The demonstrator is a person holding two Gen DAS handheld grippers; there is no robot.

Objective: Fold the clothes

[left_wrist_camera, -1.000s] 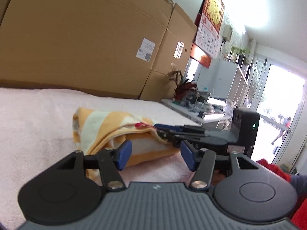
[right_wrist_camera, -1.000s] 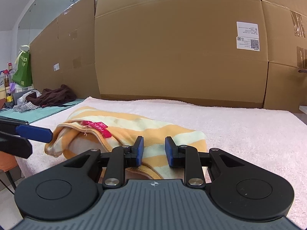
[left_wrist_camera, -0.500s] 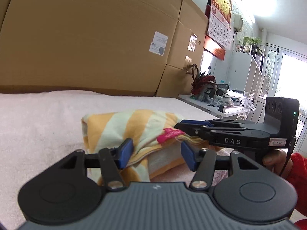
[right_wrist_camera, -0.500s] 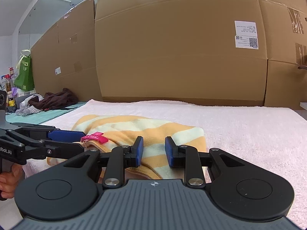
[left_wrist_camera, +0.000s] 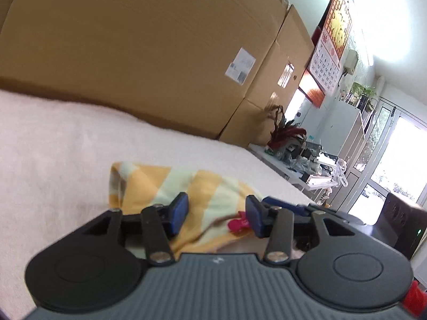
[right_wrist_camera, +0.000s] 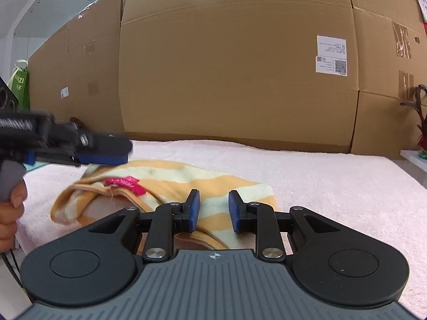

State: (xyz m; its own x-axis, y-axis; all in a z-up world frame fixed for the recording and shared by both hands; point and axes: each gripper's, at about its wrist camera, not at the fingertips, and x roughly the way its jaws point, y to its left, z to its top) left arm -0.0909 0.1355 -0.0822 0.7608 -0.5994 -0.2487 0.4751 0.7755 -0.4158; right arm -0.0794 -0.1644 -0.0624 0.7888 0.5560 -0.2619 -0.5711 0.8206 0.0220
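Nothing here holds anything else in the way a container would; the large brown cardboard boxes (right_wrist_camera: 234, 61) standing along the far edge of the pale pink fleecy blanket (right_wrist_camera: 333, 176) are closed. The folded orange-and-cream striped garment (right_wrist_camera: 170, 181) lies on the blanket near its front edge, its bright pink sewn-in label (right_wrist_camera: 125, 182) showing at the open end.

Compared with a second ago, the left gripper (left_wrist_camera: 214, 216) has come in over the garment: in the right wrist view its blue pads (right_wrist_camera: 104, 157) now hang above the label end, where earlier only their tips showed at the picture's left edge. Its jaws have just been closing and now stand about half apart, with striped cloth and the pink label seen between them; the pads are not pressing on the fabric. A hand (right_wrist_camera: 12, 208) grips its handle at the left edge.

The right gripper (right_wrist_camera: 212, 210) has barely shifted. Its jaws stand narrowly apart at the garment's near edge, with the cloth seen in the gap; whether the pads touch it I cannot tell
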